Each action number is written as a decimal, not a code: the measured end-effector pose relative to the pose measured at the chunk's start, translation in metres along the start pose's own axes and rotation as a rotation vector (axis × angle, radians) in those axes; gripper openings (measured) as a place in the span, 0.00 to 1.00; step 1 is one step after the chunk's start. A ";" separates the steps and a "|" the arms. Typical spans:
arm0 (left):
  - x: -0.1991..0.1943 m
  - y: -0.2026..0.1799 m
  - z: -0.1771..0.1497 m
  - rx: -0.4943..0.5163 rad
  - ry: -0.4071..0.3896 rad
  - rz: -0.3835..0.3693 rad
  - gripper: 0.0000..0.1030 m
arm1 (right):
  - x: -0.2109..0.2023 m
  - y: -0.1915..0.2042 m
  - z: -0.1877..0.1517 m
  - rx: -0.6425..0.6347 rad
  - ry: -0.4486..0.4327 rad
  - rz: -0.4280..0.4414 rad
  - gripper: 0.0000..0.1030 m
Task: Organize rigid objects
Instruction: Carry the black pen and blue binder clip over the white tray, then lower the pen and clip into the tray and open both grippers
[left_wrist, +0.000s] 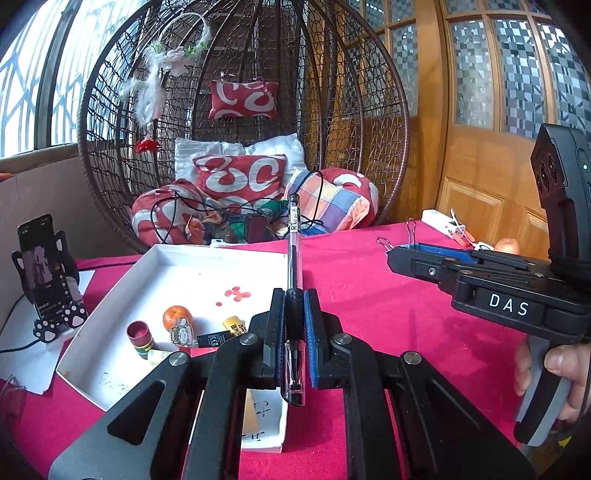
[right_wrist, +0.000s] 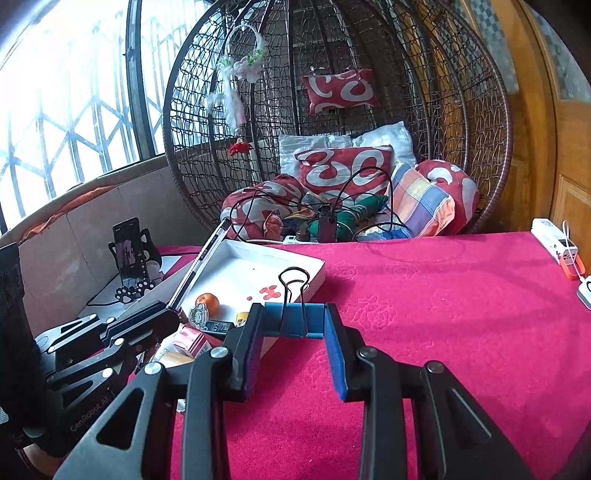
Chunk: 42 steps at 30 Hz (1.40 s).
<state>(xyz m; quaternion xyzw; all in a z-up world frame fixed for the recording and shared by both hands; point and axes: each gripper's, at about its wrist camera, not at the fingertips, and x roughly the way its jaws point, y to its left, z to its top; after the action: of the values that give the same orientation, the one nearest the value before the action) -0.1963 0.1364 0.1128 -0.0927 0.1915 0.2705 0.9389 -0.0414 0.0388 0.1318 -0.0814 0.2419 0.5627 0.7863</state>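
Now your left hand-held gripper (left_wrist: 294, 325) clamps the pen (left_wrist: 294, 258) over the tray (left_wrist: 155, 266), ready to drop it among the small things. Your right hand-held gripper (right_wrist: 293, 325) grips the binder clip (right_wrist: 294, 317) by its body, just right of the tray, likely waiting its turn.

Shallow tray (left_wrist: 110, 306) on the tabletop (left_wrist: 388, 306) at left, orange (left_wrist: 177, 316) and small bottle (left_wrist: 139, 334) inside it, phone stand (left_wrist: 48, 277) left of the tray, hanging wicker chair (left_wrist: 369, 122) behind, power bank (right_wrist: 557, 245) far right
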 end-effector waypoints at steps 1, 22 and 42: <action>0.000 0.003 0.001 -0.004 -0.001 0.005 0.09 | 0.001 0.002 0.002 -0.007 -0.001 -0.001 0.31; 0.060 0.130 0.011 -0.187 0.102 0.130 0.09 | 0.081 0.059 0.035 -0.087 0.053 0.085 0.31; 0.100 0.148 0.004 -0.235 0.159 0.148 0.11 | 0.150 0.070 0.013 -0.025 0.156 0.082 0.32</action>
<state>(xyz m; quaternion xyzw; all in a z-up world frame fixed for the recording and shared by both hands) -0.1976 0.3087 0.0655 -0.2088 0.2388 0.3512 0.8809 -0.0651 0.1953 0.0829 -0.1246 0.2987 0.5894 0.7402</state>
